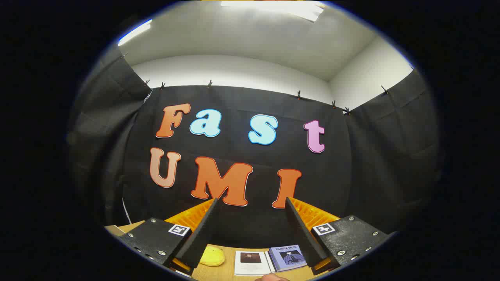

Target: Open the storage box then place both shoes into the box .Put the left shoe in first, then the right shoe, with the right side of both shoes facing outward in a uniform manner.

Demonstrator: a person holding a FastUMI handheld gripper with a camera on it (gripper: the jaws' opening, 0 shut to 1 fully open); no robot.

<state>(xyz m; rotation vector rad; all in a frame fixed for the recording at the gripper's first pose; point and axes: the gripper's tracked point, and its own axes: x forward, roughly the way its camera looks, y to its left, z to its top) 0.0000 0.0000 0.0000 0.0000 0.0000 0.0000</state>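
Gripper (250, 203) fingers spread wide, empty, above a wooden table (230, 269) with a soft yellow lump (213, 256), white booklet (252, 262) and purple booklet (287, 257) between them.

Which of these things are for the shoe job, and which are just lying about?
For the job: the gripper, fingers open and holding nothing. Storage box and shoes cannot be made out here.

Lying about: yellow soft object, white booklet, purple booklet, all on the wooden table.

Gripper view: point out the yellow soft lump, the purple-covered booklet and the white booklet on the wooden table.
Yellow soft lump (213, 257), gripper view, its rounded top.
Purple-covered booklet (287, 258), gripper view, middle of its cover.
White booklet (252, 263), gripper view, its page below the dark picture.
All lie between the open tool's (250, 210) fingers.
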